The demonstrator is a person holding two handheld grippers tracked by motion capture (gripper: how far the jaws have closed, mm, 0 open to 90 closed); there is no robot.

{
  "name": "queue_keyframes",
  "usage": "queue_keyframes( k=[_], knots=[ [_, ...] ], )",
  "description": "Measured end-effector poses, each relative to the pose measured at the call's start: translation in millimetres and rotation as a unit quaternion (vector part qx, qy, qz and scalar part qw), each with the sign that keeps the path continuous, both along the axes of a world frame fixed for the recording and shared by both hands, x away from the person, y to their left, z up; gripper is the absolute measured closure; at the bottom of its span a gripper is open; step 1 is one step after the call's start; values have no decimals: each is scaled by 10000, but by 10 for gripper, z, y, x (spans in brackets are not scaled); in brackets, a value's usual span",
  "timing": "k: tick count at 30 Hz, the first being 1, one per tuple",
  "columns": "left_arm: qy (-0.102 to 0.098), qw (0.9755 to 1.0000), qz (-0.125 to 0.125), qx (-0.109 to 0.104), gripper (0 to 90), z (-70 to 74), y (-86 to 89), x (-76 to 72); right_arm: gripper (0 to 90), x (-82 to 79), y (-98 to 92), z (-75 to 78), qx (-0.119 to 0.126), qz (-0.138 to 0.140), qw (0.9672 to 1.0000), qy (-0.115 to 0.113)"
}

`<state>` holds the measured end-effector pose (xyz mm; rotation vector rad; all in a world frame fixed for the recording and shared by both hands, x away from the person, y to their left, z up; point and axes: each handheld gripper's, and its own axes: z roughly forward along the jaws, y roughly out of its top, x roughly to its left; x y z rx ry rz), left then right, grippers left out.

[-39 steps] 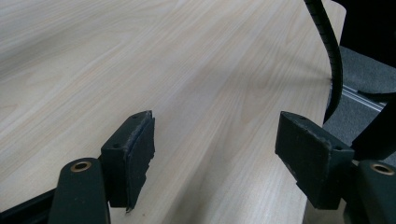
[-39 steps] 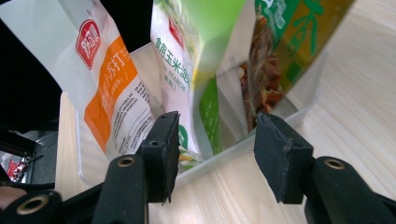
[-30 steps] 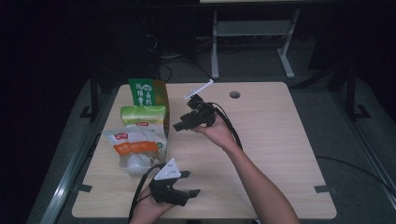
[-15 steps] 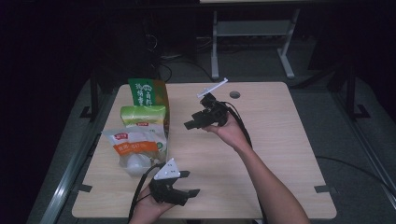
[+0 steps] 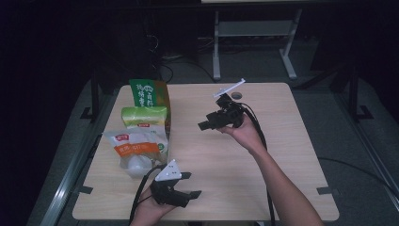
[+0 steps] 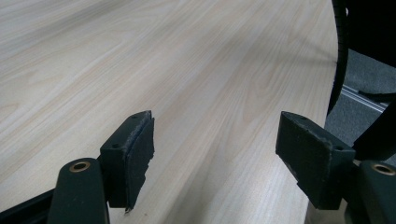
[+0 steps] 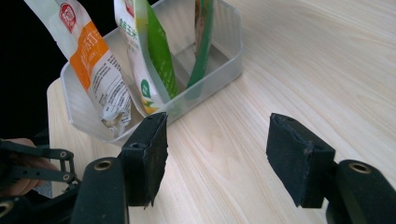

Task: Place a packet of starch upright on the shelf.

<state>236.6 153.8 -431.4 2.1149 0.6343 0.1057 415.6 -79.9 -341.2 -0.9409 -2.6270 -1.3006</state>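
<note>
Snack bags stand upright in the clear bin point(image 7: 224, 51) at 9 o'clock on the table point(image 5: 282, 155): orange-white bag point(image 5: 139, 148), light green bag point(image 5: 143, 116), dark green bag point(image 5: 148, 93). We see the right gripper point(image 5: 207, 123) now farther from the bin than a second ago, toward 3 o'clock; its jaws have just been opening, nothing between them. Left gripper point(image 5: 190, 184) sits at 6 o'clock, jaws apart, empty. We judge a bag was just placed.

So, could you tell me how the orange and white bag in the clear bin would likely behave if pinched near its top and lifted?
The orange and white bag looks crinkled and thin, so probably floppy. It leans in the clear bin, so it may sag and drag.
</note>
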Motion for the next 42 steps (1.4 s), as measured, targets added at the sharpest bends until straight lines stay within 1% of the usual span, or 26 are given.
queue_keyframes(
  k=[5,8,9,12,13,15,17,18,25,29,33,37,40,42],
  knots=[
    [-12,10000,-13,20,275,0,3,3,361,-37,-114,-2,13,-78,10000,-33],
    [-12,10000,-12,20,274,0,3,2,357,-52,-179,-21,38,-134,9999,-8],
    [-42,10000,-29,40,274,1,6,7,355,-60,-208,-29,30,-168,9999,6],
    [-7,10000,-11,16,275,0,5,3,350,-80,-265,-48,28,-237,9997,43],
    [-6,10000,-10,13,274,0,5,4,346,-82,-292,-53,-9,-226,9997,76],
    [-3,10000,-9,11,274,-2,6,6,348,-96,-338,-63,26,-253,9997,50],
    [-2,10000,-10,4,274,-5,5,8,347,-115,-380,-70,50,-303,9995,82],
    [4,10000,-16,29,274,-4,7,9,345,-121,-397,-74,51,-309,9995,82],
    [-18,10000,-17,33,274,-8,7,14,335,-194,-572,-95,49,-457,9989,104],
    [-16,10000,-23,42,274,-8,3,10,331,-234,-666,-97,58,-524,9986,51],
    [-18,10000,-18,37,274,-8,4,11,327,-274,-751,-112,56,-609,9981,112],
    [-14,10000,-28,57,274,-8,5,12,325,-299,-813,-138,78,-628,9980,77],
    [-25,10000,-31,52,274,-12,6,15,320,-318,-851,-144,2,-660,9978,96],
    [-13,10000,-24,46,274,-10,8,15,320,-337,-873,-143,48,-681,9976,100]
  ],
)
